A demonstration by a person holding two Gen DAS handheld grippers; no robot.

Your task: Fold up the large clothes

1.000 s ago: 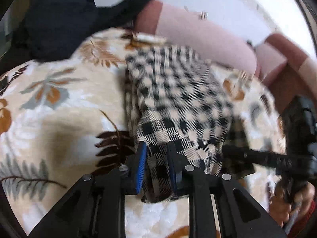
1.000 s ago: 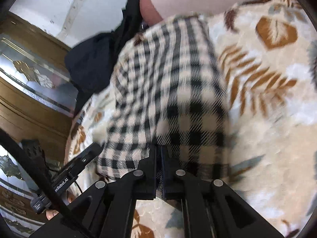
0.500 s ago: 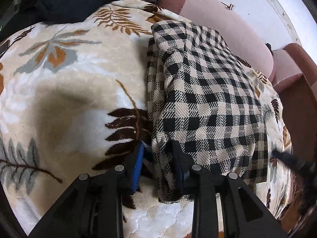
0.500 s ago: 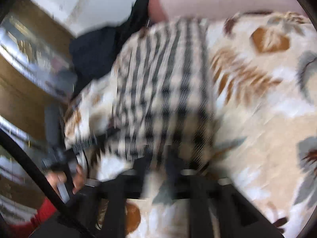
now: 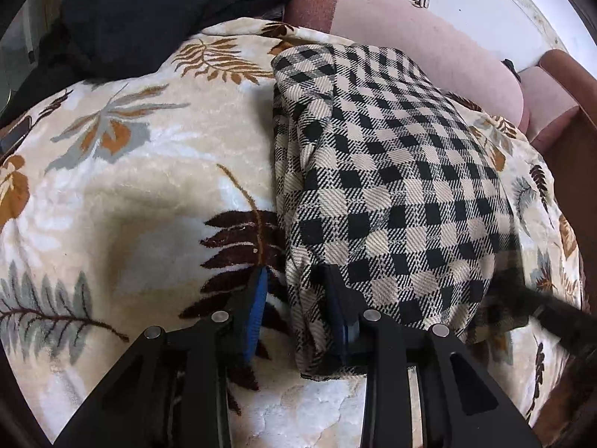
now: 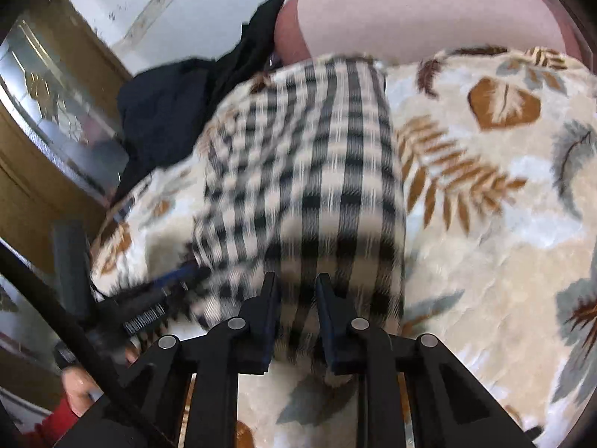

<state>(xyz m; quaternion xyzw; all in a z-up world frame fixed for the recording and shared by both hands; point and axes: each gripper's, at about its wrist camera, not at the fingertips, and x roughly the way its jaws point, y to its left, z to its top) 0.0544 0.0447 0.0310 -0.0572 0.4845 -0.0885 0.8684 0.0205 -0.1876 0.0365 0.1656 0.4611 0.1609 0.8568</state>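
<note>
left gripper [image 5: 294, 310]: one; jaws seen parted, blue pads visible, straddling the near left edge of the garment; right finger pressed against the cloth, left finger off it over the blanket; nothing clamped.
right gripper [image 6: 294, 310]: one; jaws seen parted, near hem of the garment lying between them, no squeeze on the cloth visible.
hand [image 6: 80, 386]: one seen, in the right wrist view at lower left, red sleeve at the wrist, wrapped round the left gripper's handle.
checked garment [image 5: 391, 186]: one; black-and-cream plaid, folded into a long rectangle, several layers showing along its left edge; laid flat on the blanket, running from the grippers away toward the sofa back. Blurred in the right wrist view [image 6: 309, 186].
blanket [image 5: 130, 186]: one; cream plush with brown, orange and grey leaf print, spread over the sofa seat under the garment.
dark clothing [image 5: 123, 11]: one heap counted, black or navy, at the far left end of the blanket, apart from the checked garment; separate items cannot be told.
sofa [image 5: 421, 48]: one; pink back cushion just behind the garment's far end, darker reddish trim at its sides.
wood panel [image 6: 48, 119]: one, with patterned glass, at left in the right wrist view.
writing: none legible.
</note>
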